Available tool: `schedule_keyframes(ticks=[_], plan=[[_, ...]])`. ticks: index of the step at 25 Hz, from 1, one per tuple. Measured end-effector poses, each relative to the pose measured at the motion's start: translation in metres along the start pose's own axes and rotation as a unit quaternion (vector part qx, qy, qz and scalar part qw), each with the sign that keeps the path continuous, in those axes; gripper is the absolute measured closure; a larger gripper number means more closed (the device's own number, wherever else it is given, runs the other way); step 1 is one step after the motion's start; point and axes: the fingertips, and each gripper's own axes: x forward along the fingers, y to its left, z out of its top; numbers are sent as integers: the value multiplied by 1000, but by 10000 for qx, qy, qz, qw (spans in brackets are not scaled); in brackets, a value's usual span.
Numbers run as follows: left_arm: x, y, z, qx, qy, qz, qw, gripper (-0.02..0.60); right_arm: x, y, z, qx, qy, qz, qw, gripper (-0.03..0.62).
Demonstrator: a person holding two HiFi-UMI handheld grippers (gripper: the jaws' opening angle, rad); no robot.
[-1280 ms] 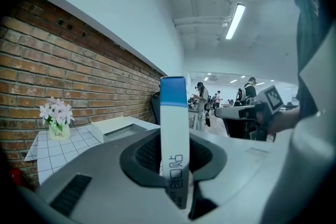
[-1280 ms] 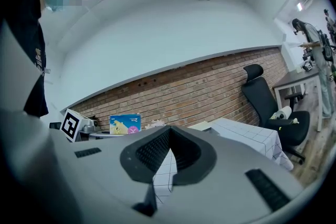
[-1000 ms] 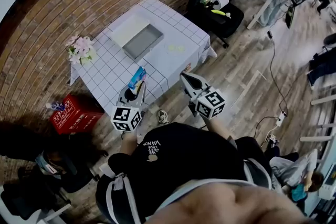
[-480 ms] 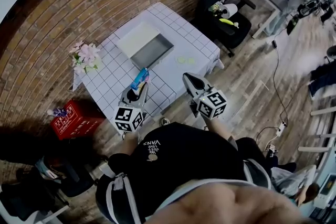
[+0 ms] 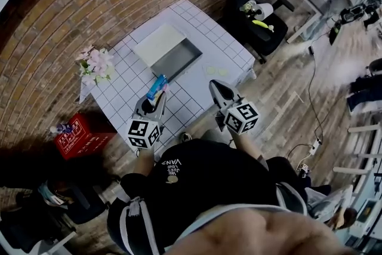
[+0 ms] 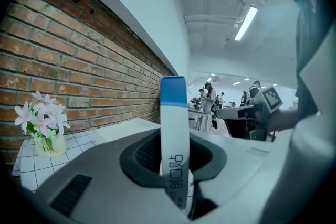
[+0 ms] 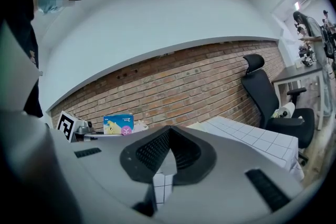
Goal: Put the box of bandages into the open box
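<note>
Head view, left to right: a red crate (image 5: 80, 134) stands on the floor beside the tabletop (image 5: 128, 83), which carries a white grid-patterned cloth. A pot of pale flowers (image 5: 94, 64) sits at the tabletop's left corner, against the brick wall (image 5: 71, 15). The left gripper (image 5: 156, 98) is held above the near edge of the tabletop. Its jaws pinch the box of bandages (image 5: 157, 86), a blue carton that points toward the open box (image 5: 179, 58). The carton is just short of the open box and not inside it. The open box lies near the middle of the tabletop, its grey interior showing and a white lid flat beside it on the far side. The right gripper (image 5: 213, 85) is held over the near right edge of the tabletop, well apart from both boxes. A black office chair (image 5: 253, 15) stands past the right end.

Left gripper view: the flowers (image 6: 42, 123) appear at far left. The box of bandages (image 6: 174, 128) stands edge-on between the jaws, which clamp it from both sides, its blue end uppermost.

Right gripper view: the box of bandages (image 7: 118, 124) shows at left. The jaws of the right gripper (image 7: 170, 136) are pressed together with nothing between them. The tabletop (image 7: 252, 139) and office chair (image 7: 262, 97) lie to the right.
</note>
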Motion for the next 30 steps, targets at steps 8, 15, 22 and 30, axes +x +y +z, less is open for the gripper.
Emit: schedule_keyframes(ticks=[8,15,22,30], plan=[[12,14,2,-65,-18,193,9998,503,28,-15,3,12,124,141,9998,600],[23,31,8,-128,-52,595,9981,503,61,-26,9,-40,327,514,9981,600],[42,41,13,-134,-42,1009,9948,503,89,-42,17,-106,530,901,9945,600],[61,46,13,-211,-32,1391,9900,503,117,-57,22,-101,659,1323,9890,600]])
